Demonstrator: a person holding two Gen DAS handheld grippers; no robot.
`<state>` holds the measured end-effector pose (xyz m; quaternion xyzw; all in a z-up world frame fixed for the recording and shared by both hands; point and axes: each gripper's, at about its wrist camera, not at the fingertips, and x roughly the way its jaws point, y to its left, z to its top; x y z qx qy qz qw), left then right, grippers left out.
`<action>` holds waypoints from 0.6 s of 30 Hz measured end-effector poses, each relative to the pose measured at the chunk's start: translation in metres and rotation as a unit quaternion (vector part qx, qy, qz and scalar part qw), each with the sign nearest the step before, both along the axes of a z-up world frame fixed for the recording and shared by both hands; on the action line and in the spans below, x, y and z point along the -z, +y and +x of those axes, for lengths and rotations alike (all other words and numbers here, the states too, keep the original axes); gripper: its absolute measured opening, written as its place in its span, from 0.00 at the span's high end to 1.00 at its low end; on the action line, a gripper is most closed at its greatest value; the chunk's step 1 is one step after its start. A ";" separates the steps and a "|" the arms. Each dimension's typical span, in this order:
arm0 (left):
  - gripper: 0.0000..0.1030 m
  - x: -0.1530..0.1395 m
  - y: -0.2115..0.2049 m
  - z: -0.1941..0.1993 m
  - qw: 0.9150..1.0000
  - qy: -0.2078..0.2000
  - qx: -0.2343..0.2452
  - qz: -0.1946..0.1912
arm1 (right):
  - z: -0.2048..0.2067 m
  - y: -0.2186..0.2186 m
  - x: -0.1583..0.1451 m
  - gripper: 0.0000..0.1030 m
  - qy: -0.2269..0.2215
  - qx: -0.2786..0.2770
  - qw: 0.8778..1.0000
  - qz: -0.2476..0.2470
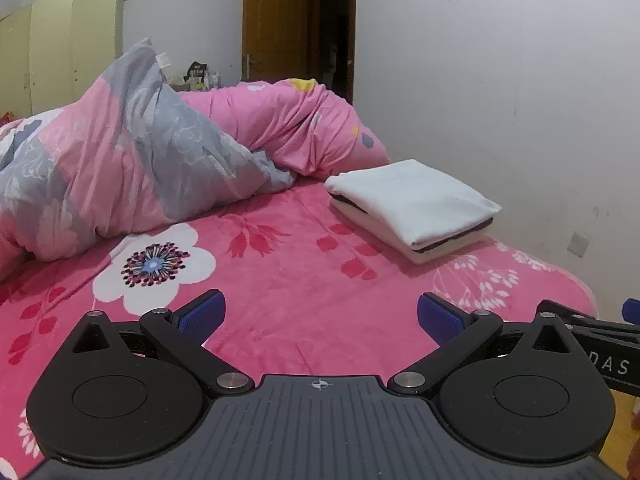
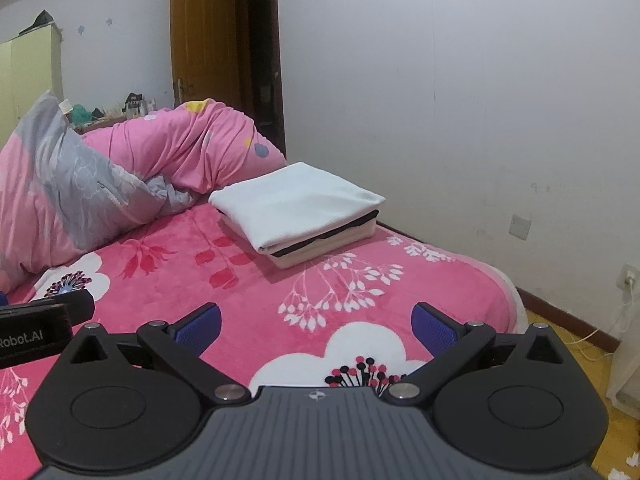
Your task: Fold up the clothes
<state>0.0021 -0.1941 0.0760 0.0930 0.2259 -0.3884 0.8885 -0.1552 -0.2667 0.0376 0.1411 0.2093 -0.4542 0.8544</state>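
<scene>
Clothes: folded stack (image 1: 416, 204) (image 2: 300, 208) is seen lying flat on the bed's far right part, near the wall; white piece on top, dark layer between, cream piece below.
Bed: pink floral blanket (image 1: 288, 280) (image 2: 248, 288) is spread across the surface under both grippers.
Duvet: pink-and-grey quilt (image 1: 132, 168) (image 2: 60, 200) is heaped at far left, with a pink roll (image 1: 296, 128) (image 2: 192, 148) behind it, just beside the stack.
Wardrobe: pale yellow unit (image 1: 60, 48) is seen far left against the wall.
Door: brown door (image 1: 276, 20) (image 2: 204, 32) is seen open at the back.
Left gripper (image 1: 320, 318): blue pads (image 1: 202, 316) are spread wide, nothing held, held above the blanket well short of the stack.
Right gripper (image 2: 316, 324): blue pads (image 2: 434, 328) are spread wide, nothing held, held above a white flower print, apart from the stack.
</scene>
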 end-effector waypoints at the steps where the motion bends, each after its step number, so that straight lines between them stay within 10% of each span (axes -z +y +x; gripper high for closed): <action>1: 0.00 0.000 0.000 0.000 1.000 0.001 0.001 0.000 | 0.001 0.000 0.000 0.00 0.001 0.000 1.000 -0.002; 18: 0.00 0.003 0.002 0.011 1.000 0.020 -0.010 -0.003 | 0.008 0.003 -0.001 0.00 0.017 -0.009 1.000 -0.013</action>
